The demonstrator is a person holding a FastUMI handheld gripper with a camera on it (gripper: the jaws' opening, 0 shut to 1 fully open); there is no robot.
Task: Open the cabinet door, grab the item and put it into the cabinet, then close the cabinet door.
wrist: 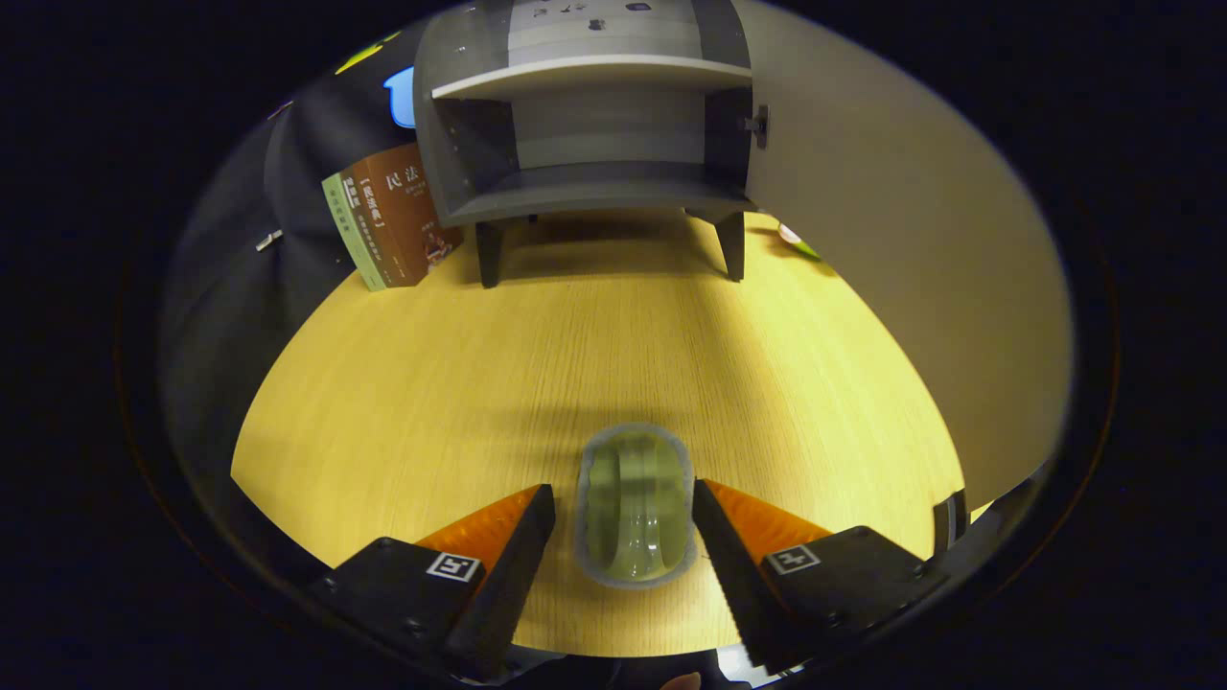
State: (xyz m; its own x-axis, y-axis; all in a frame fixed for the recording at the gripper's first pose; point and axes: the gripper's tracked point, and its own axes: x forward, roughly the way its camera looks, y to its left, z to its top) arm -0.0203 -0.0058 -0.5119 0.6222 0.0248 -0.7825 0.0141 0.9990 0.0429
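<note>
The gripper (623,522) fingers straddle a green container (635,506) untouching; books (393,216) reading "民法" lean beside the open cabinet (585,125).

one cabinet (585,125), two books (388,220), one green container (635,508)

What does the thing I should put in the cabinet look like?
Start at the grey cabinet with its door swung open, then come forward across the yellow wooden table. Between the open gripper fingers lies a small greenish see-through container with a pale rim. Unlike the brown books, it's rounded.
</note>
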